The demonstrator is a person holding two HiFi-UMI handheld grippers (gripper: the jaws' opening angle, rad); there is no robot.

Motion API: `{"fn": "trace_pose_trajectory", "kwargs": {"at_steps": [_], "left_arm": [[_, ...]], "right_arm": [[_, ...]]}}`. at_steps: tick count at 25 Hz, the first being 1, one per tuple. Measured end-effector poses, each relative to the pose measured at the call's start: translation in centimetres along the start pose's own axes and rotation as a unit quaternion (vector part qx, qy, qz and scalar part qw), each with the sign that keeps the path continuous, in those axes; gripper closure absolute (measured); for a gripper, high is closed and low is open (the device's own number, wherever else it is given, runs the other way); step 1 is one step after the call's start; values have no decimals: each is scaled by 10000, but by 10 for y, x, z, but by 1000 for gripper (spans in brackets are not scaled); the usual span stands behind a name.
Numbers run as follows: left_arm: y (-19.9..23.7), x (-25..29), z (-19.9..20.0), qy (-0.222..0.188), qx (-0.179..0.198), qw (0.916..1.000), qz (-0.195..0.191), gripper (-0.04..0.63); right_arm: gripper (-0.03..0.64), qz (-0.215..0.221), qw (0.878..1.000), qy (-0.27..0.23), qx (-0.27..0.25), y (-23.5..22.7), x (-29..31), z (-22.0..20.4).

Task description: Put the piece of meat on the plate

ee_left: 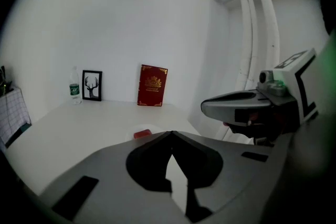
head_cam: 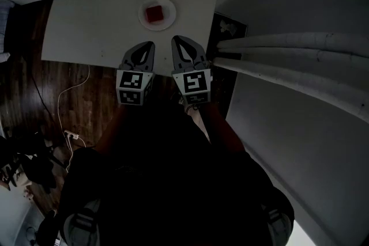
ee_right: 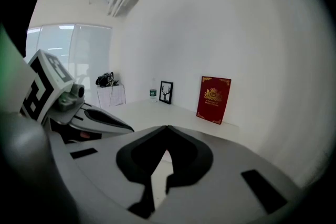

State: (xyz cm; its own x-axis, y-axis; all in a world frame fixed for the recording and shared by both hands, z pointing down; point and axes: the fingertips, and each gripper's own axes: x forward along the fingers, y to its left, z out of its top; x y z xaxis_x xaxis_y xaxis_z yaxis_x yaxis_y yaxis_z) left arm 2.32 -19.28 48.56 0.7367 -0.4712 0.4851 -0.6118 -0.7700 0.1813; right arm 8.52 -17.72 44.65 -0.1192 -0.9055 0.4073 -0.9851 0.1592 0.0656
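Observation:
A red piece of meat lies on a small white plate in the middle of the white table. Both grippers hover side by side over the table's near edge, short of the plate. My left gripper is shut with nothing in it, and so is my right gripper. In the left gripper view the meat shows just beyond the closed tips, with the right gripper alongside. In the right gripper view the jaws meet at the tips, and the left gripper is at the left.
At the table's far edge stand a red book, a framed deer picture and a small bottle. White pipes run along the wall on the right. A white cable lies on the wooden floor at the left.

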Motion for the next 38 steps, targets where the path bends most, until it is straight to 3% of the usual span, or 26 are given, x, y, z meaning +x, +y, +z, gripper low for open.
{"fn": "trace_pose_trajectory", "kwargs": {"at_steps": [6, 14, 19, 31, 38], "left_arm": [[-43, -33, 21, -525, 250, 9979, 296, 592], [-107, -68, 42, -986, 777, 9915, 345, 592], [-146, -79, 39, -943, 1215, 9879, 218, 592], [-193, -64, 31, -724, 1349, 9879, -243, 592], [-193, -58, 23, -588, 1403, 9881, -233, 592]], "right_arm": [[595, -85, 9979, -639, 66, -13, -60, 16], [595, -199, 9936, -1108, 13, -18, -136, 27], [595, -421, 9932, -1078, -85, -29, -167, 19], [595, -685, 9925, -1006, 75, -51, -194, 5], [595, -637, 9939, -895, 85, -56, -189, -6]]}}
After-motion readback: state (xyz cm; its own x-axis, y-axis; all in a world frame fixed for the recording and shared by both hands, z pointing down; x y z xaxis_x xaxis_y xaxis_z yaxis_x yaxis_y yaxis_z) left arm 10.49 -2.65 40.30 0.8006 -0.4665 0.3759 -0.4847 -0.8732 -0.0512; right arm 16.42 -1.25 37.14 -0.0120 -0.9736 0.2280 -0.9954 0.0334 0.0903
